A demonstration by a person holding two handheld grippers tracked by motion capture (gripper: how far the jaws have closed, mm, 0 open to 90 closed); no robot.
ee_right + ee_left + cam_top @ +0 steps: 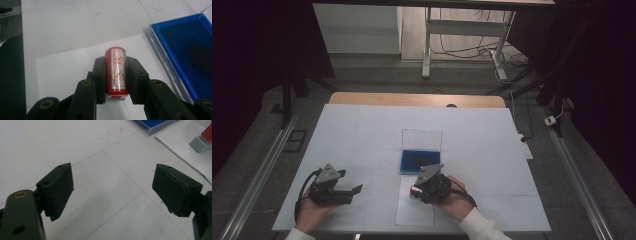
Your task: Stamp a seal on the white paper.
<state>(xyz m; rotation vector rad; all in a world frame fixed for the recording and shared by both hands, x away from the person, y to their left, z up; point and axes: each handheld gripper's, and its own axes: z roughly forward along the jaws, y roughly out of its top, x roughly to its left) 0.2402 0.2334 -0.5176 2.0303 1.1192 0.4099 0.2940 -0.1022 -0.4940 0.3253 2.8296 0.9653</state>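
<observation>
A white-covered table [362, 130] bears a blue ink pad [420, 161] centrally, with a paper sheet [414, 212] at six o'clock.

Ink pad [419, 161] behind paper sheet [414, 212]; stamp [116, 72] over sheet (in right gripper [115, 65]).

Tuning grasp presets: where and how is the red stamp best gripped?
Grip the red stamp across its round barrel, mid-length, coming from behind its grey base end, as the right gripper holds it now. The two flat pads clamp opposite curved sides, and the stamp's far end stays free over the white paper sheet.
</observation>
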